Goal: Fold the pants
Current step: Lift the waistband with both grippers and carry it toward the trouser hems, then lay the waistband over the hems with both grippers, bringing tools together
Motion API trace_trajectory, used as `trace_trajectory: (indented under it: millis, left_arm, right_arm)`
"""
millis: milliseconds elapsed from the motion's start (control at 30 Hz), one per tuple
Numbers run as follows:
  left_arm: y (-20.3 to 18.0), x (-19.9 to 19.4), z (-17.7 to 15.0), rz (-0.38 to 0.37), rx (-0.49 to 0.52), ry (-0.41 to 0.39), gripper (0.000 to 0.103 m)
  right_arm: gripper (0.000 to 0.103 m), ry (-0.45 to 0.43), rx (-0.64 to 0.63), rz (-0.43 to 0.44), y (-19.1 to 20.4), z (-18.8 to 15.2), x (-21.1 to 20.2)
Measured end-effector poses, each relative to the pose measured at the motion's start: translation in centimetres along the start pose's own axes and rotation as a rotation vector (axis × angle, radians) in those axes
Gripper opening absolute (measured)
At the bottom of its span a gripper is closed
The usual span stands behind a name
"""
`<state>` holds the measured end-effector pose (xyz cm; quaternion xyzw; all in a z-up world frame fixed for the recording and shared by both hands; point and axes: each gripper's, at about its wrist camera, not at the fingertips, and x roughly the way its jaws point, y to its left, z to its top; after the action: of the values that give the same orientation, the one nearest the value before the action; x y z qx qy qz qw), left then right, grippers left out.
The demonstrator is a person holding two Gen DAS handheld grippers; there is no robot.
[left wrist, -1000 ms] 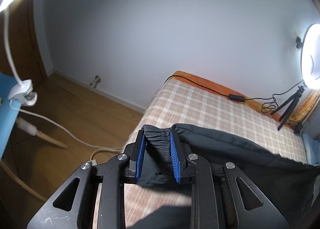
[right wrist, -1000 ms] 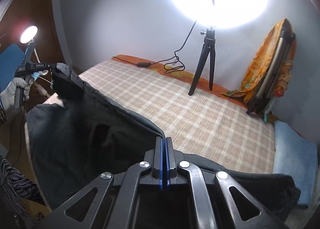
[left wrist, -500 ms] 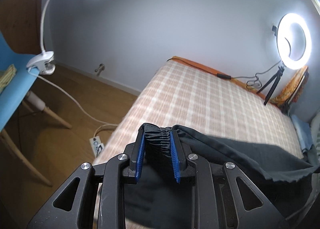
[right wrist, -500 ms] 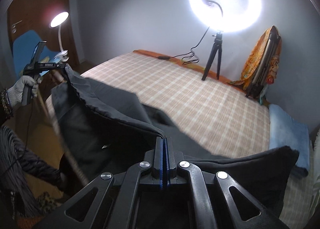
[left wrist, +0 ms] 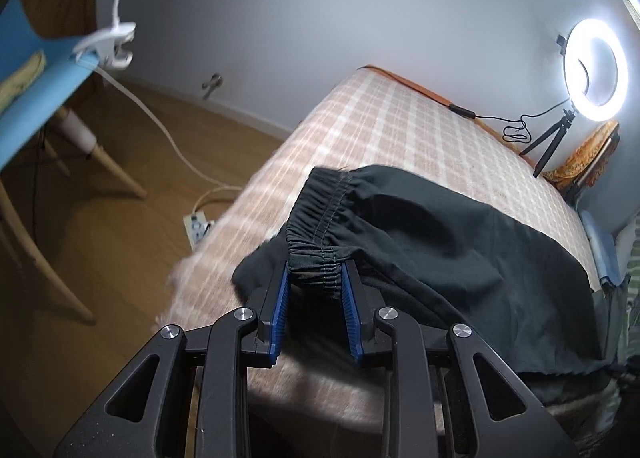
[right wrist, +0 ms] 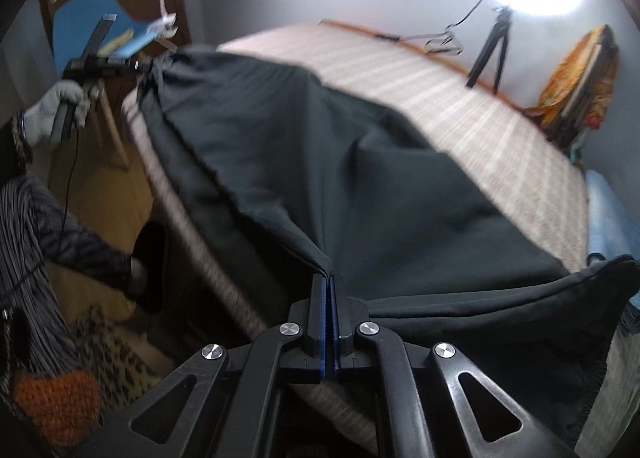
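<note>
— Left wrist view: why do we hold the pants (left wrist: 460, 258) by the waistband (left wrist: 320, 254)?
— Left tongs (left wrist: 314, 286), part open, bunch its elastic; right tongs (right wrist: 329, 298), pressed together, pinch the far edge. So we judge the cloth spreads flat over the bed (left wrist: 400, 130) for folding.
</note>
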<state>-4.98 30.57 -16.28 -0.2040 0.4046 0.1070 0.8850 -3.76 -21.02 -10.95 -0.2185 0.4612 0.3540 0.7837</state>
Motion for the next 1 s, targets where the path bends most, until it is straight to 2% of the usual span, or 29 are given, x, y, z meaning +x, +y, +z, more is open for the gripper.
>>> trace_trajectory:
  millis: [133, 200, 267, 333, 367, 400, 433, 500, 600, 733, 833, 867, 900, 1000]
  left_arm:
    - [1.1, -0.2, -0.8, -0.025, -0.041, 0.01, 0.026]
    - [1.7, -0.4, -1.0, -0.027, -0.068, 0.019, 0.036]
    - [2.4, -0.7, -1.1, -0.069, -0.122, 0.023, 0.04]
    - [2.9, -1.0, -1.1, -0.084, -0.169, 0.022, 0.046]
    - [3.2, -1.2, -1.1, -0.098, -0.201, 0.02, 0.047]
    - [3.3, -1.4, -1.1, -0.115, -0.226, 0.018, 0.048]
    - [3.5, -1.5, -1.1, -0.135, -0.261, 0.018, 0.048]
    - [3.3, -1.6, -0.9, -0.164, -0.294, 0.02, 0.048]
    - [2.0, -1.6, -0.3, -0.173, -0.279, 0.01, 0.048]
    - [1.2, -0.1, 0.2, -0.108, -0.266, 0.033, 0.048]
    - [1.7, 1.3, -0.3, -0.082, -0.302, 0.044, 0.044]
    - [2.0, 1.7, -0.7, -0.066, -0.313, 0.044, 0.028]
    - [2.3, 2.0, -0.9, -0.051, -0.321, 0.046, 0.02]
    - [3.2, 1.8, -1.6, -0.066, -0.343, 0.035, 0.02]
  right_arm:
    - [0.0, 0.089, -0.057, 0.011, 0.8, -0.5, 1.7]
    - [0.0, 0.122, -0.077, 0.034, 0.9, -0.5, 2.2]
    - [0.002, 0.128, -0.095, 0.066, 1.2, -0.1, 1.8]
    - [0.009, 0.118, -0.082, 0.1, 1.2, 0.7, 1.2]
    - [0.017, 0.1, -0.072, 0.132, 1.3, 1.5, 0.7]
    - [0.032, 0.082, -0.07, 0.14, 1.4, 2.1, 0.2]
    - [0.036, 0.061, -0.072, 0.144, 1.7, 2.8, -0.2]
    - [0.035, 0.019, -0.08, 0.166, 2.2, 4.5, -0.8]
    - [0.035, -0.028, -0.081, 0.19, 3.2, 7.0, -0.5]
    - [0.035, -0.084, -0.08, 0.21, 3.8, 10.4, 0.2]
    - [0.036, -0.126, -0.103, 0.21, 4.6, 12.9, 0.7]
    - [0.037, -0.135, -0.111, 0.222, 5.0, 14.2, 1.1]
    - [0.038, -0.141, -0.115, 0.228, 5.2, 14.9, 1.3]
    - [0.044, -0.155, -0.139, 0.255, 5.9, 17.8, 2.4]
